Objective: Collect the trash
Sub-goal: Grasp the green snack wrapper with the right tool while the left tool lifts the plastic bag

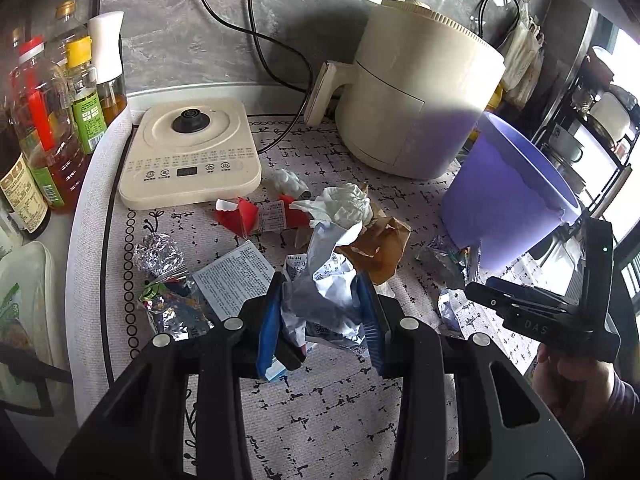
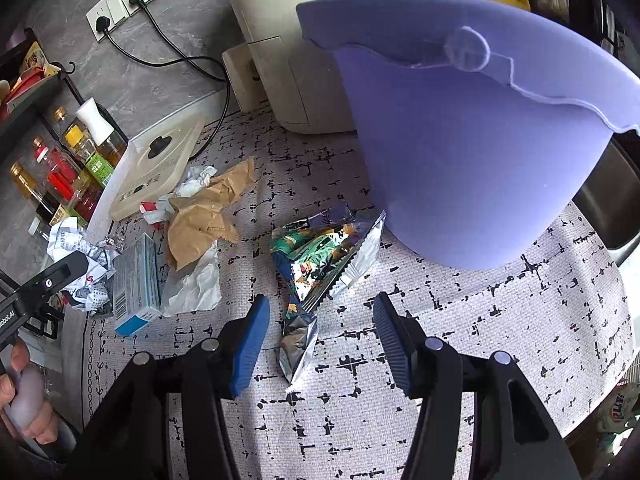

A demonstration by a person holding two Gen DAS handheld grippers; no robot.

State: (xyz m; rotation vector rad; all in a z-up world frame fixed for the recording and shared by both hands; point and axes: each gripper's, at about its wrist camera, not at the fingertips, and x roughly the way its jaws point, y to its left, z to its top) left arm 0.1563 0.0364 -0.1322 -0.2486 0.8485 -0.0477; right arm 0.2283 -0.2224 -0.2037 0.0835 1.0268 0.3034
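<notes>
Presently noted on patterned table mat (image 2: 460,320): left gripper (image 1: 320,304) clamped on crumpled printed paper (image 1: 328,280), blue pads (image 1: 268,320) pressing either side; small blue box (image 1: 240,276) lying just left of that wad; crumpled foil wrapper (image 1: 160,256) further left; red carton (image 1: 256,216), white tissue (image 1: 344,204) and brown paper bag (image 1: 380,248) bunched beyond. Right gripper (image 2: 320,320) held with jaws apart, gripping nothing; green-and-silver snack wrapper (image 2: 320,264) lying between and just ahead of its fingertips, near base of purple bin (image 2: 460,152) (tilted in both views). Background: cream air fryer (image 1: 420,92), kettle base (image 1: 192,152), oil bottles (image 1: 48,120) at left edge.
</notes>
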